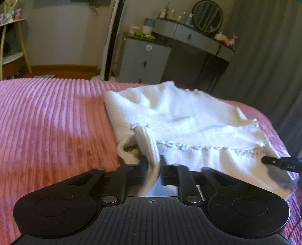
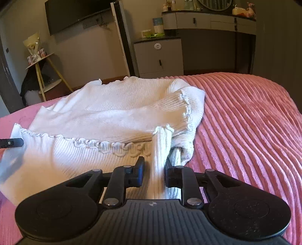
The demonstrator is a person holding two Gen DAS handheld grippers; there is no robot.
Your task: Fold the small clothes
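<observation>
White ribbed top (image 2: 105,113) lies on the bed's pink corduroy-ribbed bedspread (image 2: 245,116), partly folded, with its frilled hem (image 2: 105,145) running left to right across the near side and its long axis crosswise to both cameras. A frilled sleeve cuff (image 2: 186,111) is folded over the body toward the right edge.

Beyond the bed, from left to right in the right wrist view: a yellow-legged side shelf (image 2: 44,75) carrying a wrapped bouquet (image 2: 34,46), a dark wall-mounted screen (image 2: 75,15), a tall narrow tower unit (image 2: 122,37), a grey drawer cabinet (image 2: 158,56), and a dressing desk (image 2: 209,22) with a round mirror (image 1: 207,16) and small bottles. Nothing lies on the bedspread between the garment and either tool.

The left tool (image 1: 152,167) is clamped on the near left corner of the hem, a ridge of fabric pinched upright between its jaws. The right tool (image 2: 153,167) is clamped on the near right corner in the same way, cloth bunched between its fingers (image 2: 138,169). Each tool's tip shows at the edge of the other's view, so they grip opposite ends of the hem, well apart.
</observation>
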